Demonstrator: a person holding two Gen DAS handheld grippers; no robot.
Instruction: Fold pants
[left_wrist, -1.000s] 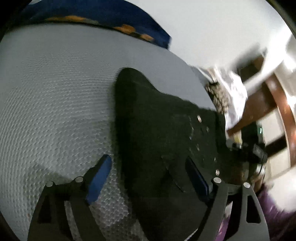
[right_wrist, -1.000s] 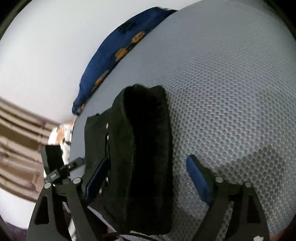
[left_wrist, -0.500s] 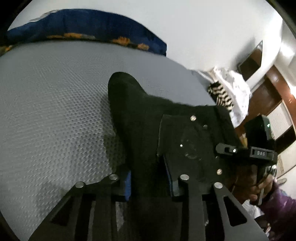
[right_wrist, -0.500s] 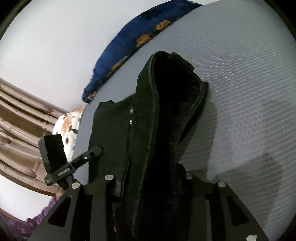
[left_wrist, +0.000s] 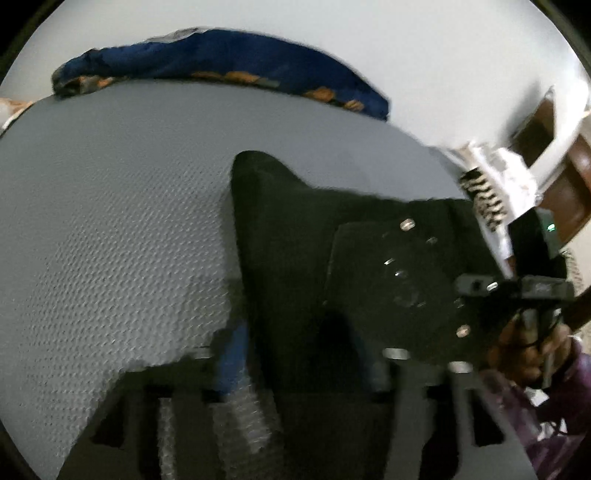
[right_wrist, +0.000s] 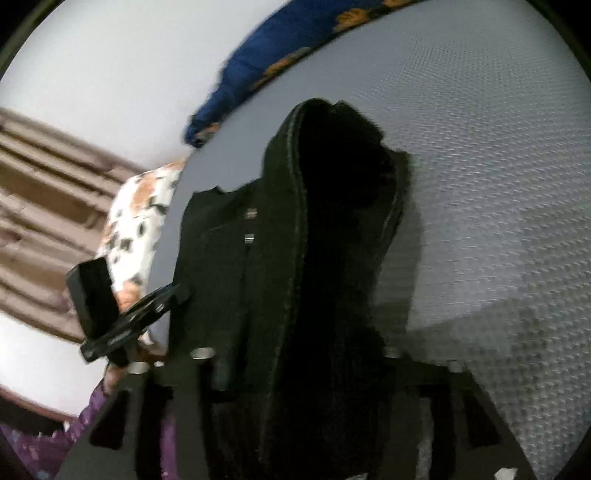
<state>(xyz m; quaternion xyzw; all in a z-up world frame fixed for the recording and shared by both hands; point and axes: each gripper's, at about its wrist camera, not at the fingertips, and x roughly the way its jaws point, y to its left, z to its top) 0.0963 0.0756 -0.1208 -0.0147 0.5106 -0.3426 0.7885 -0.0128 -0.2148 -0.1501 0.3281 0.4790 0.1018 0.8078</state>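
Observation:
The black pants (left_wrist: 295, 240) lie bunched on a grey textured bed (left_wrist: 110, 221). My left gripper (left_wrist: 306, 354) is shut on the near edge of the pants; a back pocket with rivets (left_wrist: 399, 273) lies to its right. In the right wrist view the pants (right_wrist: 332, 221) rise as a dark fold, and my right gripper (right_wrist: 299, 365) is shut on them. Each gripper shows in the other's view, the right gripper (left_wrist: 517, 291) at the far right and the left gripper (right_wrist: 122, 321) at the left. The fingertips are hidden in the cloth.
A blue pillow with orange print (left_wrist: 229, 62) lies along the far edge of the bed, below a white wall. A white patterned cloth (right_wrist: 136, 221) lies off the bed's side. Wooden furniture (left_wrist: 569, 173) stands at the right.
Both grippers were open beside the pants, then closed on the near edge. Since then they have lifted the cloth a little and it bunches higher.

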